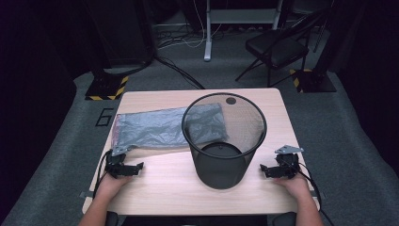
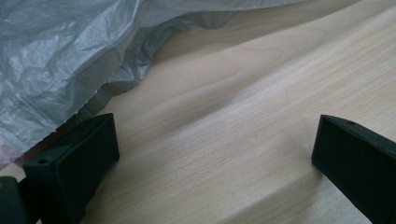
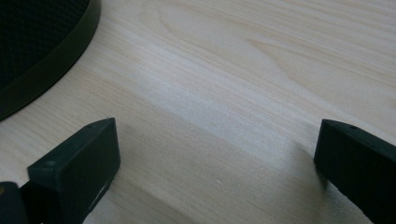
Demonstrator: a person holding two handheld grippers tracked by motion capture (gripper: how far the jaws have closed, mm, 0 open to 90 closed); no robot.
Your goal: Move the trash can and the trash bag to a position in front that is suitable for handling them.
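A black wire-mesh waste bin (image 1: pixel 224 139) stands upright in the middle of the light wooden table (image 1: pixel 164 188). Left of it lies a flat grey plastic bag (image 1: pixel 160 127), partly seen through the mesh. My left gripper (image 1: pixel 134 168) rests on the table near the front left, just in front of the bag's near edge, jaws open and empty. In the left gripper view (image 2: pixel 215 149) the crumpled grey bag (image 2: pixel 56 60) lies close above the left jaw. My right gripper (image 1: pixel 266 170) rests to the right of the bin, open and empty. The right gripper view (image 3: pixel 217 154) has the bin's black base rim (image 3: pixel 46 56) at the upper left.
A folding chair (image 1: pixel 277 47) and a white table leg (image 1: pixel 207 33) stand on the grey floor beyond the table. Black stand bases with yellow-striped edges (image 1: pixel 107 87) sit at the far corners. Bare wood lies between the two grippers in front of the bin.
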